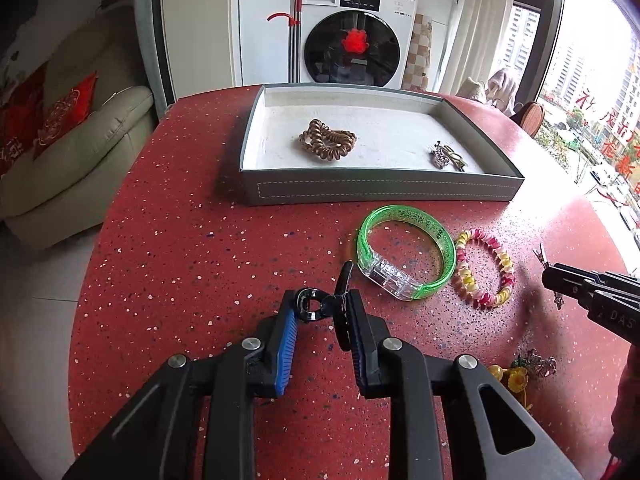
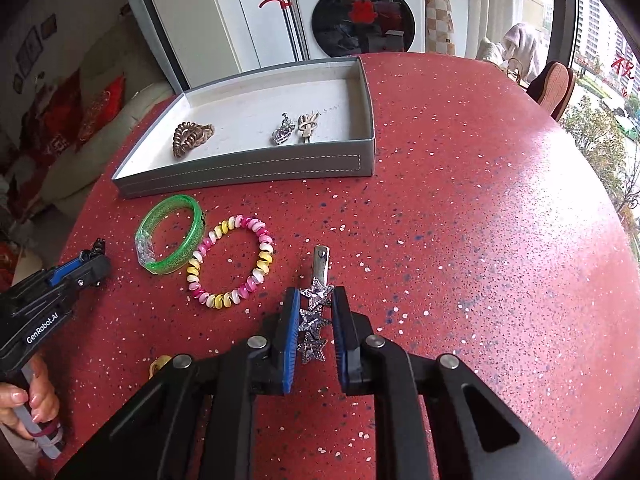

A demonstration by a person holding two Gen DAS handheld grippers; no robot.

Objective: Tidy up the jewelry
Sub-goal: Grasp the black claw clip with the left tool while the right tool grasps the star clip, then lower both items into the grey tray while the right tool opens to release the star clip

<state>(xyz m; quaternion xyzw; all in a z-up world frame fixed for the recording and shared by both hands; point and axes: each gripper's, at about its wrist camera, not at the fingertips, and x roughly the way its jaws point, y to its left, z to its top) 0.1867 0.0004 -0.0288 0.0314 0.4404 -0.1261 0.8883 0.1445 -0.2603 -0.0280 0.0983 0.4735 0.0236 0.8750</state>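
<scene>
My left gripper (image 1: 322, 310) is shut on a black claw hair clip (image 1: 332, 306), held just above the red table. My right gripper (image 2: 316, 300) is shut on a glittery star hair clip (image 2: 316, 316), whose metal end pokes out ahead. A green bangle (image 1: 404, 252) (image 2: 172, 234) and a pink-yellow bead bracelet (image 1: 486, 266) (image 2: 232, 262) lie side by side on the table. The grey tray (image 1: 380, 190) (image 2: 248, 170) holds a brown coil hair tie (image 1: 326, 140) (image 2: 190, 136) and silver pins (image 1: 446, 156) (image 2: 294, 128).
A yellow flower clip and a sparkly brooch (image 1: 524, 368) lie on the table at the right of the left wrist view. The round red speckled table (image 2: 480, 220) drops off at its curved edge. A sofa (image 1: 72, 160) stands to the left, a washing machine (image 1: 352, 40) behind.
</scene>
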